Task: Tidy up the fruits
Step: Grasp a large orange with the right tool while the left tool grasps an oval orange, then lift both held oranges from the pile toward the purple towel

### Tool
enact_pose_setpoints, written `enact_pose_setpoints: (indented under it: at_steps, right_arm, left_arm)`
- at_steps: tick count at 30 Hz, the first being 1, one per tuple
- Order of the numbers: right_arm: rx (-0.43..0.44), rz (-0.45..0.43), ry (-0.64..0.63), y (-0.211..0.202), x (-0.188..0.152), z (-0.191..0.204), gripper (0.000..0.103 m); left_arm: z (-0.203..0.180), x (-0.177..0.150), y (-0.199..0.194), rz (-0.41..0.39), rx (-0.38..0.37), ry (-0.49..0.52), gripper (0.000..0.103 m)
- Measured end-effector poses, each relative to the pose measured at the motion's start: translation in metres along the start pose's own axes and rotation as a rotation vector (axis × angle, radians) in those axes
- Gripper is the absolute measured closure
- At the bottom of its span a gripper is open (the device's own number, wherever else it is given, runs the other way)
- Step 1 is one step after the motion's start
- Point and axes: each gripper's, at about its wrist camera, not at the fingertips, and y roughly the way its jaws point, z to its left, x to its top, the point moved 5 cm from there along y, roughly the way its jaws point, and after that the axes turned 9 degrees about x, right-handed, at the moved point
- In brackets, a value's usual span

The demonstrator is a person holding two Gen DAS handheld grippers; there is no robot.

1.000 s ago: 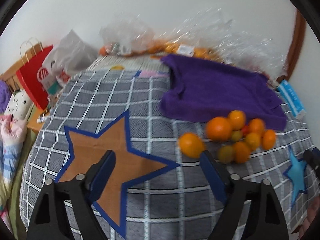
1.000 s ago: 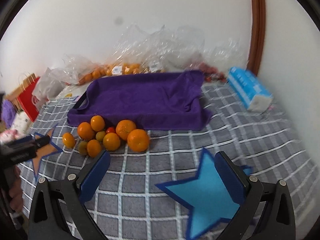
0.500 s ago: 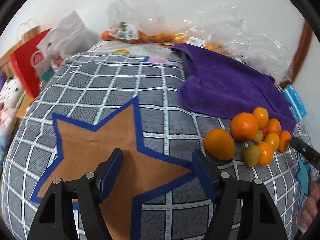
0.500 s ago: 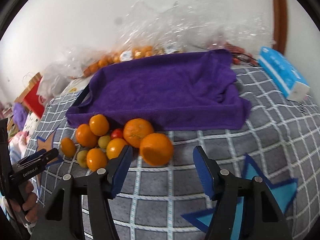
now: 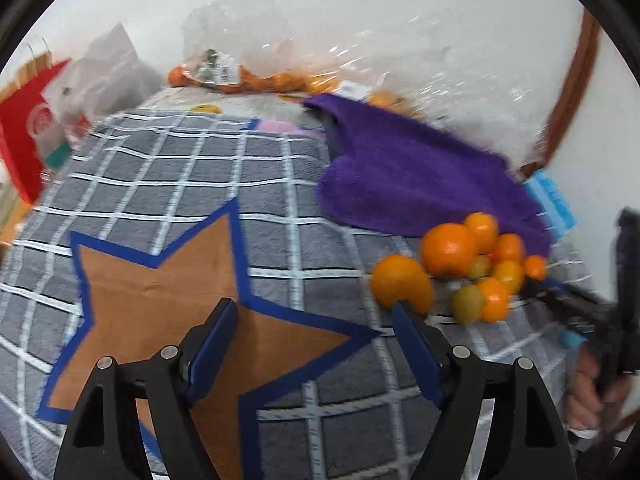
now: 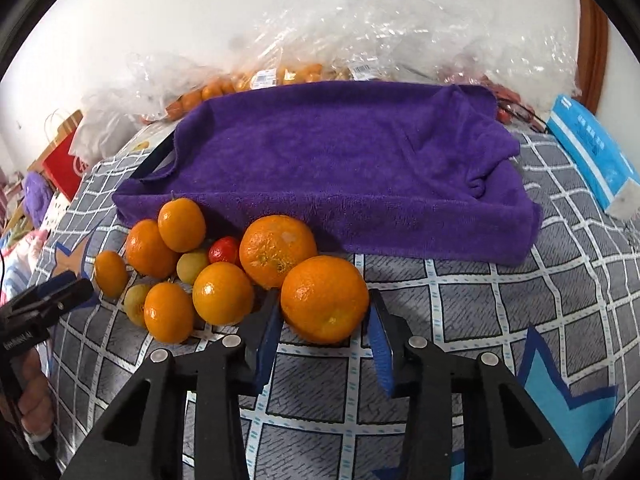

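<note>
If closed off-centre: big orange squirts into fruit pile
right hand-held gripper: open, straddling orange
left hand-held gripper: wide, empty

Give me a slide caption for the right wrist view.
Right gripper brackets the nearest orange beside the purple towel.

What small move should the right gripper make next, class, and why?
Probably close the right gripper on the big orange. Its open fingers already sit either side of that fruit at the near edge of the pile, in front of the purple towel. The left gripper hangs open beside the pile.
</note>
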Motion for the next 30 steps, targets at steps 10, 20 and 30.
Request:
enact_pose_setpoints:
  at_steps: [10,20,30]
  right_arm:
    - [-0.105,-0.031,-0.016,-0.031,-0.010,-0.027,0.063]
    - [-0.076,-0.050,0.046,-0.027,-0.013,-0.042,0.063]
    - [-0.088,-0.037,0.017,-0.027,-0.013,-0.038,0.063]
  left_arm:
    - [-0.018,0.000,-0.003,0.056,-0.027,-0.012,0.040]
    - [-0.040,0.012,0.016,0.103,-0.061,-0.102,0.044]
    - [-0.055,0.010,0.021,0.062,-0.002,-0.013,0.067]
